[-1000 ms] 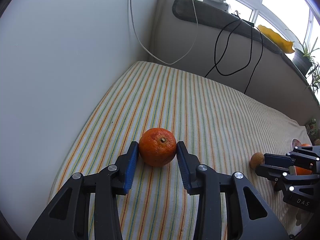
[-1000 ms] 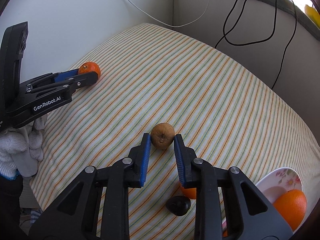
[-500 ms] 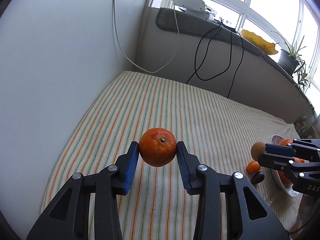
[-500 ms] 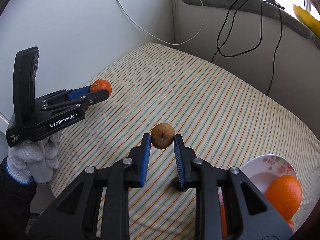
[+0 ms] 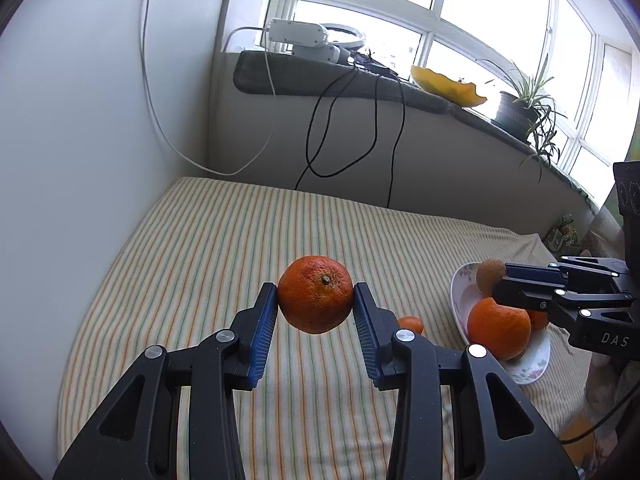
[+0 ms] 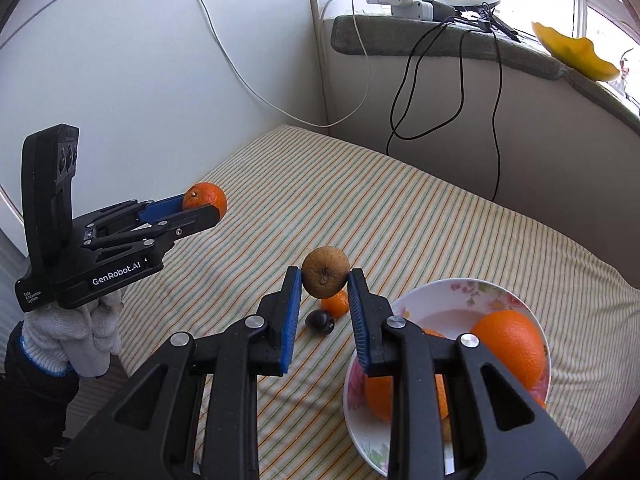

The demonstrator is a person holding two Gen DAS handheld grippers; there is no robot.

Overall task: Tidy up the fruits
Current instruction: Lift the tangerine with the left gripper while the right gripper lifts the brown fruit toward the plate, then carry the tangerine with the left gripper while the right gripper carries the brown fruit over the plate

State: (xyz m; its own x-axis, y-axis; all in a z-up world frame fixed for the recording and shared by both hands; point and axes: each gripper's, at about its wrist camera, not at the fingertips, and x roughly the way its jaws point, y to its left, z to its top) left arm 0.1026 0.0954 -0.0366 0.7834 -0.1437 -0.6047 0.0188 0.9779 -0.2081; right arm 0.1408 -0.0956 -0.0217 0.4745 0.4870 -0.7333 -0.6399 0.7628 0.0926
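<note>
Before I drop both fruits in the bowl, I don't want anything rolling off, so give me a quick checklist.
1. Left tongs grip the orange on both sides: ok.
2. Right tongs grip the brown fruit: ok.
3. Both fruits clear of the cloth: ok.
4. Bowl has free room: ok, far side bare.
5. Bowl sits steady: cannot tell.
6. Loose fruit left on cloth: not ok, small orange and dark fruit remain.
</note>
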